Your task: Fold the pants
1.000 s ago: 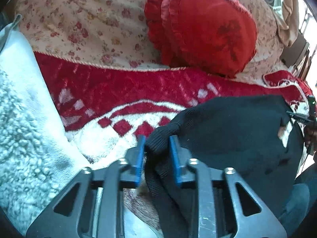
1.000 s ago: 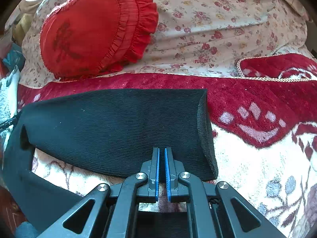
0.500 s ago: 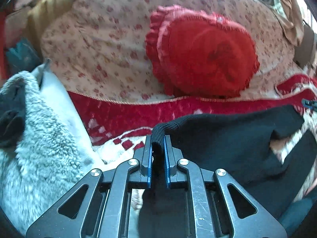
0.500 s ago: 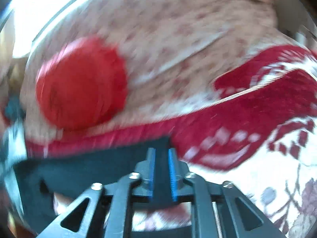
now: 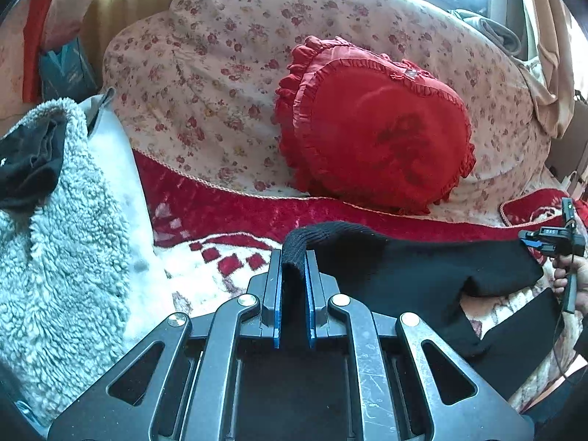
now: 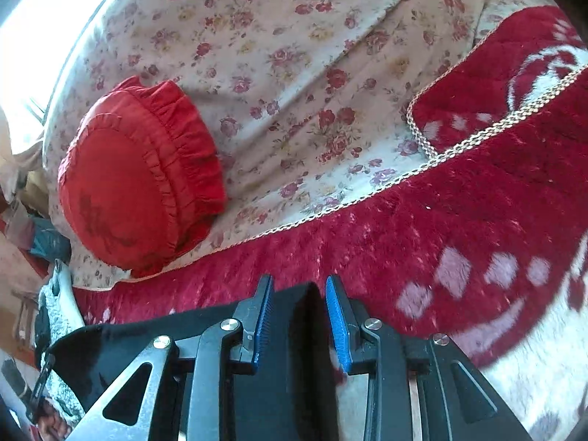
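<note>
The black knit pants (image 5: 422, 272) stretch across a red and white blanket (image 5: 228, 217) on the bed. My left gripper (image 5: 293, 257) is shut on one ribbed end of the pants and holds it a little above the blanket. My right gripper (image 6: 298, 286) has its blue pads apart, and the other end of the pants (image 6: 290, 316) lies between them. The right gripper also shows at the far right of the left wrist view (image 5: 551, 239), at the pants' other end.
A red heart-shaped cushion (image 5: 375, 136) leans on a floral quilt (image 5: 220, 73) behind the pants. A grey fleece garment (image 5: 62, 257) lies at the left, with a dark cloth (image 5: 29, 161) on it. The floral quilt (image 6: 294, 55) also fills the back of the right wrist view.
My left gripper has shut on the pants' end and lifted it. My right gripper was shut on the other end; now its pads stand apart. Both views have tilted upward.
</note>
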`<state>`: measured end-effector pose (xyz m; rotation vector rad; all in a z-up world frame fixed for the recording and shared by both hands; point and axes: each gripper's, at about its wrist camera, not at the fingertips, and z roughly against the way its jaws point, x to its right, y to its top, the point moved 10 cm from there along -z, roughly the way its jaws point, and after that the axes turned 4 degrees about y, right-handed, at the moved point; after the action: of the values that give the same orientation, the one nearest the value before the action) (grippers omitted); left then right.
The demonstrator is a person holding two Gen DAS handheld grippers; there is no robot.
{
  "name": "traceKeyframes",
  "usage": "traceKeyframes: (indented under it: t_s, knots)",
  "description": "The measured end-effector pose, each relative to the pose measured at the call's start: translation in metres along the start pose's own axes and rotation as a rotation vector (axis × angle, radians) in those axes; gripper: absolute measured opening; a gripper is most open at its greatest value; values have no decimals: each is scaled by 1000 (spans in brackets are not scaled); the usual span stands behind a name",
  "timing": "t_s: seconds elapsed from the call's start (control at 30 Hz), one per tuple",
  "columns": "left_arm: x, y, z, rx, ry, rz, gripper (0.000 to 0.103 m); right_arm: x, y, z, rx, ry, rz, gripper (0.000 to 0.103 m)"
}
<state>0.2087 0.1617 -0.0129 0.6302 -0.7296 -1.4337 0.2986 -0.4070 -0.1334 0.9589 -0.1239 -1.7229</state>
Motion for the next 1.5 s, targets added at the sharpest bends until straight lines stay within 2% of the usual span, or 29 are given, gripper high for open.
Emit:
traceKeyframes:
  t_s: [0.1,0.27,0.33,0.37,0.63,0.93,1.07,1.23,1.37,1.5]
  knots:
    - [1,-2,0,-3,-5,6,9,5,-1,-7,-28,-19,0,28]
    - [6,-1,0,-5,-10,-3,9,1,-2,-13,-48,3,35,27]
    - [5,0,0,-3,-6,-5,9,-5,-3,-15,-53,33,50,20]
    - [5,0,1,0,-1,-13,9,-10,-3,-15,-54,36,70,9]
    - [-2,-14,11,-5,18,-1,9,-49,-8,40,38,9,262,5]
    - [-28,-69,37,-38,38,35,9,-61,-75,103,16,-4,463,5]
    - [-39,-99,44,-51,71,31,9,-54,-115,121,-26,-23,522,5]
    - [-54,-138,44,-111,77,55,9,-32,-152,129,-96,-80,588,5]
    - [-68,-158,45,-150,78,115,11,-20,-161,131,-110,-109,592,5]
    - [-78,-168,56,-155,93,166,11,-24,-149,142,-46,-125,568,6]
